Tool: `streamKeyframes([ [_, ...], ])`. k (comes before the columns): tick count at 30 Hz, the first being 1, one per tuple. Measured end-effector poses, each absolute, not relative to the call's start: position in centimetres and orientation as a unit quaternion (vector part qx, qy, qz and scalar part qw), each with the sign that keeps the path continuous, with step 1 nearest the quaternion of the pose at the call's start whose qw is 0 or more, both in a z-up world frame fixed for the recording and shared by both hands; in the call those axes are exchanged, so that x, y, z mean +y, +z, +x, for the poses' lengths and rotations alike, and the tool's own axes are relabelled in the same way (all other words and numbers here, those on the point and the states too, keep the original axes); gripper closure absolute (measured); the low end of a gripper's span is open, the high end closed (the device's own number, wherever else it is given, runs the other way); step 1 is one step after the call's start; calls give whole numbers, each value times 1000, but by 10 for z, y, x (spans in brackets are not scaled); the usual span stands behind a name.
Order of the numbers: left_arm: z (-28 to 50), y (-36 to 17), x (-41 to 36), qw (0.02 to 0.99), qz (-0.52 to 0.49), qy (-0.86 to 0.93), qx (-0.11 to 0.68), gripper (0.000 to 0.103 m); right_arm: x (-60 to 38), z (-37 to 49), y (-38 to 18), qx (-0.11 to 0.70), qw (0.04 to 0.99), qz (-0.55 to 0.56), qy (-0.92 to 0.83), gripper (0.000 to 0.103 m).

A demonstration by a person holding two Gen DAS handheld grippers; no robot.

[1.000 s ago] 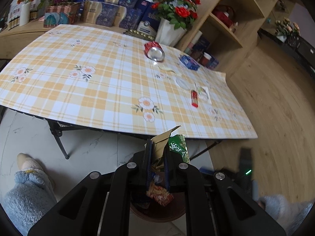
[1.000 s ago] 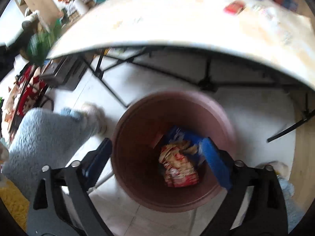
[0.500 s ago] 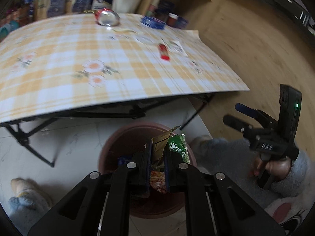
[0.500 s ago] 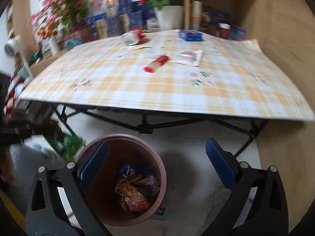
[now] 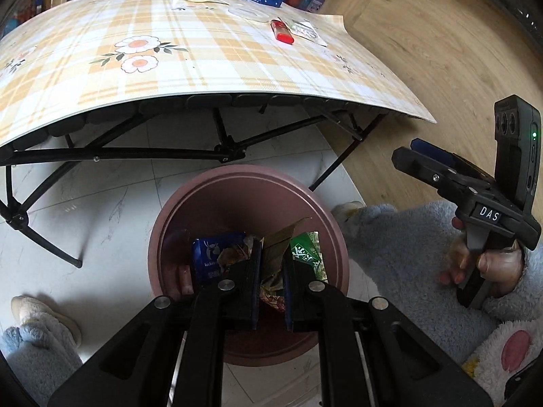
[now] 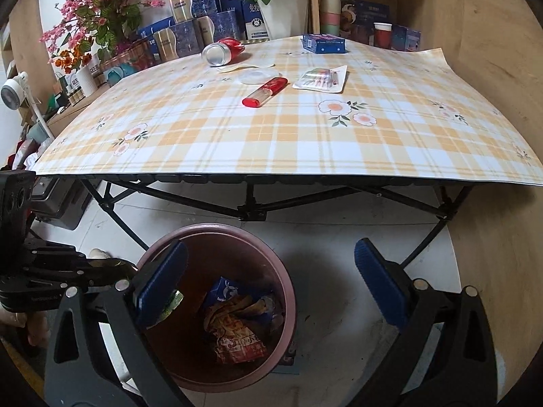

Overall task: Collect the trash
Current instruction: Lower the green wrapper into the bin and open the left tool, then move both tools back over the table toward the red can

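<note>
Landmark: round reddish-brown plastic bin [image 6: 288, 288] on the white tile floor, just in front of the folding table with the yellow plaid flowered cloth [image 6: 305, 135].

Left gripper [image 5: 271, 285] hung directly over the bin, its pads pinching a crumpled green-and-brown foil wrapper [image 5: 298, 251]. Inside the bin we saw a blue snack pouch [image 6: 227, 291] and a red-and-yellow printed snack bag [image 6: 237, 335].

Right gripper [image 6: 268, 281] sat just right of the bin and a little above it, its blue pads spread wide and holding nothing.

On the table beyond the bin, left to right: crushed red and silver drink can [image 6: 222, 51], clear round plastic lid [image 6: 255, 76], red tube-shaped packet [image 6: 264, 92], flat clear blister pack [image 6: 320, 78], blue rectangular carton [image 6: 323, 43].
</note>
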State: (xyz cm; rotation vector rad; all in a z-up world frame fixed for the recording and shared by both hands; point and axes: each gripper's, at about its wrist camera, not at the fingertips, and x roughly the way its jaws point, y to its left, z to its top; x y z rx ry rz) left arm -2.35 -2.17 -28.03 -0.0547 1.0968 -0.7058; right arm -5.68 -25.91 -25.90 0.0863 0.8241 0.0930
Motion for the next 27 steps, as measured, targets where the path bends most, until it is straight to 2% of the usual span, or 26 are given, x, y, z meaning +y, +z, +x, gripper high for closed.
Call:
streamKeyframes([
  [8,-26,-274,-18,799,-28,-323,506,90,-252,-56,-258,398,915,36,51,6],
  [11,-27,-269,-16,810,-26,-313,495,69,-251,-56,-258,399,915,33,53,6],
  [13,-27,-262,-12,829,-19,-291,478,36,-251,-56,-258,399,915,33,53,6],
  [16,-27,-253,-5,851,-18,-260,456,21,-251,-56,-258,399,915,34,53,6],
  [19,-25,-244,6,872,-20,-225,433,14,-250,-56,-259,400,914,33,54,6],
  [27,-24,-226,37,910,-45,-150,384,10,-248,-55,-260,402,914,30,57,6],
])
